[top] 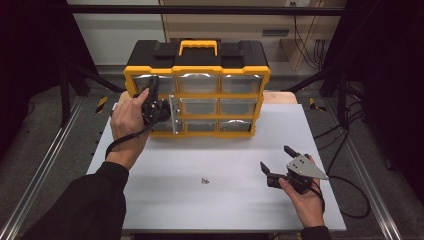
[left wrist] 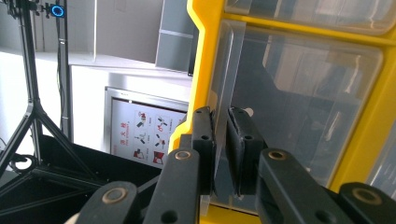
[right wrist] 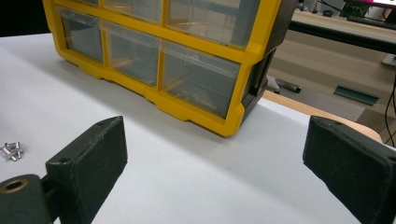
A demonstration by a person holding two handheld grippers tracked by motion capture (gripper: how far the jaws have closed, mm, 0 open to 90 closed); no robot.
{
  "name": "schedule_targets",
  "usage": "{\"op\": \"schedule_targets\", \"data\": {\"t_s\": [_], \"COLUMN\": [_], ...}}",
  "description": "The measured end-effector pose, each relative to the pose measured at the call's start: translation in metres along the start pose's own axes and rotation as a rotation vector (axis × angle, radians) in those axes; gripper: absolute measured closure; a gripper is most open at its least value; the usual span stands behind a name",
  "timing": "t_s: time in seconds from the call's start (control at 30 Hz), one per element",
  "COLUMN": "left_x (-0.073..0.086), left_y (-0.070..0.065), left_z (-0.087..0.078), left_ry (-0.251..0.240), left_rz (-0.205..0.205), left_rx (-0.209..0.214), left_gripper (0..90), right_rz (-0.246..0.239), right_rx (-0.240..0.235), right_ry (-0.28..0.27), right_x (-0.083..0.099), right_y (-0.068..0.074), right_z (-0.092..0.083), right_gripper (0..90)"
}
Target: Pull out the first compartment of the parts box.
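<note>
Table [top: 320, 210]: flat pale grey top, wooden board edge showing at far right corner.
On it: yellow-and-black drawer organiser [top: 197, 90], upright at far edge, left of centre; small cluster of silver screws [top: 204, 180], near centre, well apart from organiser.

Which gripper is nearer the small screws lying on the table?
Right. The right gripper hovers open just right of the screws; the left gripper is up at the organizer's drawer, clamped on its front.
</note>
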State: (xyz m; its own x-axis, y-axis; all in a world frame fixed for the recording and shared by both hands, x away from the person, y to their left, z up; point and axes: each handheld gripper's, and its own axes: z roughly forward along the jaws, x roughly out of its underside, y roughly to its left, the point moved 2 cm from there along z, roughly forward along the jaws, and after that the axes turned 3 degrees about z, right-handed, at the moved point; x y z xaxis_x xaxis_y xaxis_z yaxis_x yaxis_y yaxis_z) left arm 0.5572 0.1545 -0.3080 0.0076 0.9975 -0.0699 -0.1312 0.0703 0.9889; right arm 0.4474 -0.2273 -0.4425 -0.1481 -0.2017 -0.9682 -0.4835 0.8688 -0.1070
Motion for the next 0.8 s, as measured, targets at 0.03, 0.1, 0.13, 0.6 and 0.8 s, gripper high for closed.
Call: {"op": "schedule_targets", "data": {"t_s": [0.03, 0.1, 0.13, 0.6, 0.8], "left_x": [0.0, 0.0001, 0.0001, 0.0006, 0.0004], "left_y": [-0.0001, -0.0001, 0.0002, -0.0006, -0.001], "left_z": [0.0, 0.0007, 0.0015, 0.0031, 0.004], "left_ry": [-0.001, 0.001, -0.001, 0.003, -0.001], "left_rz": [0.0, 0.0, -0.001, 0.018, 0.013], "left_rx": [-0.001, 0.0, 0.002, -0.007, -0.008], "left_gripper": [81.5, 81.4, 81.2, 80.1, 80.4], "right_rz": [0.001, 0.001, -0.002, -0.001, -0.004], "right_rx": [0.001, 0.0, 0.0, 0.0, -0.001], "right_ry": [0.0, 0.0, 0.003, 0.003, 0.001], "right_x": [0.0, 0.0001, 0.0003, 0.0003, 0.0002], "right_y": [-0.0002, -0.0002, -0.0001, 0.0, 0.0001], "right_z": [-0.0003, -0.0001, 0.0003, 0.0002, 0.0003], "right_gripper": [6.5, 6.4, 6.4, 6.4, 6.4]}}
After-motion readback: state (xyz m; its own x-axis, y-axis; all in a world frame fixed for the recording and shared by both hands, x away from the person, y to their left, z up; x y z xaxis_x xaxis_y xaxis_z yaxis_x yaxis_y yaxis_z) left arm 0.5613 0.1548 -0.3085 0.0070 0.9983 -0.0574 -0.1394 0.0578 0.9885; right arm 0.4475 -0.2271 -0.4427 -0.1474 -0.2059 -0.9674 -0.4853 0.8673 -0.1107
